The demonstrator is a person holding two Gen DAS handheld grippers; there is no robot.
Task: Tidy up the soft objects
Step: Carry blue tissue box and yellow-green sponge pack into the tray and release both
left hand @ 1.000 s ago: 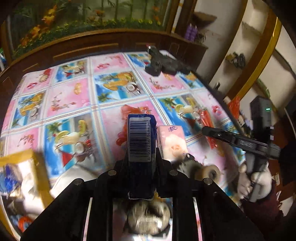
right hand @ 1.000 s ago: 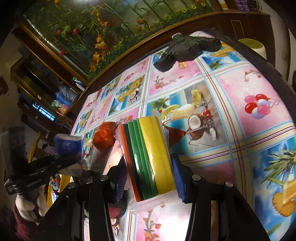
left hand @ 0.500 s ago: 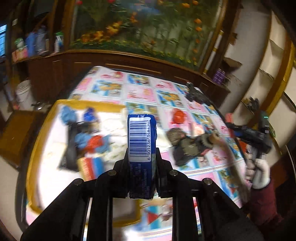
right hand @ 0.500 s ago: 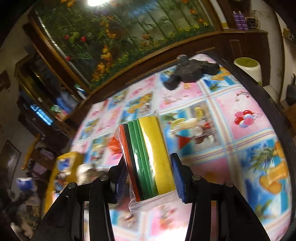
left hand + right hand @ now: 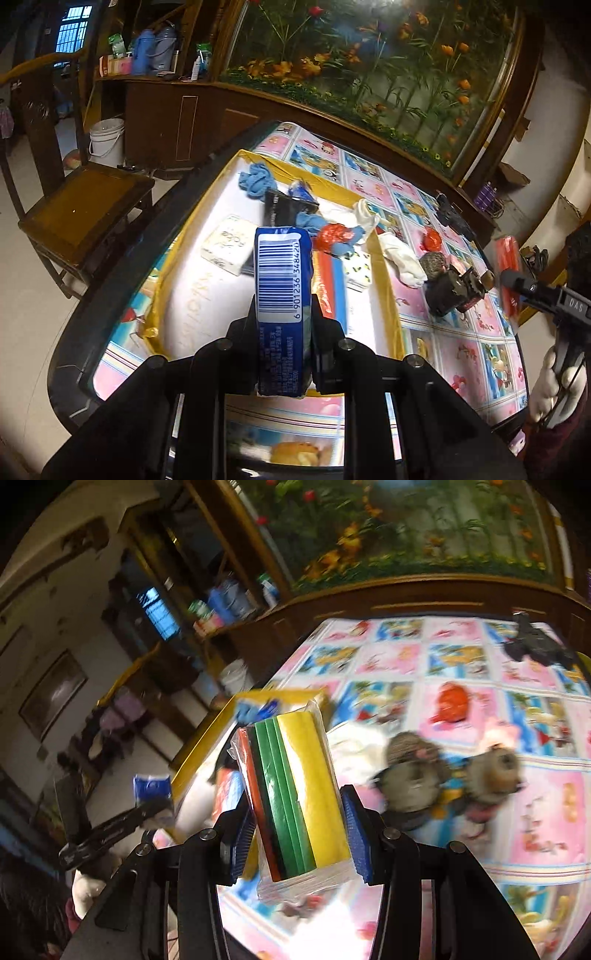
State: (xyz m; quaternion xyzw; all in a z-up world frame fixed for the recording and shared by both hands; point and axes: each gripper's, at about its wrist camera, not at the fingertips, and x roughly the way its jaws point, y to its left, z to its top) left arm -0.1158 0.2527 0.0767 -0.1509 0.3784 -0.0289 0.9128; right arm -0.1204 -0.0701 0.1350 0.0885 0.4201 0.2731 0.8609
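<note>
My left gripper is shut on a blue tissue pack with a barcode and holds it above the near part of a yellow-rimmed box. Blue cloths, a white pack and a red bundle lie in the box. My right gripper is shut on a clear bag of yellow, green and red sponges, to the right of the box. The right wrist view also shows the left gripper with the blue pack.
On the picture-patterned tablecloth lie white socks, a red crumpled bag, plush toys and a black object. A wooden chair and a white bucket stand left of the table.
Both grippers have swung left across the table, from its middle to the yellow box. Each still holds its pack. The box now fills the left wrist view.
</note>
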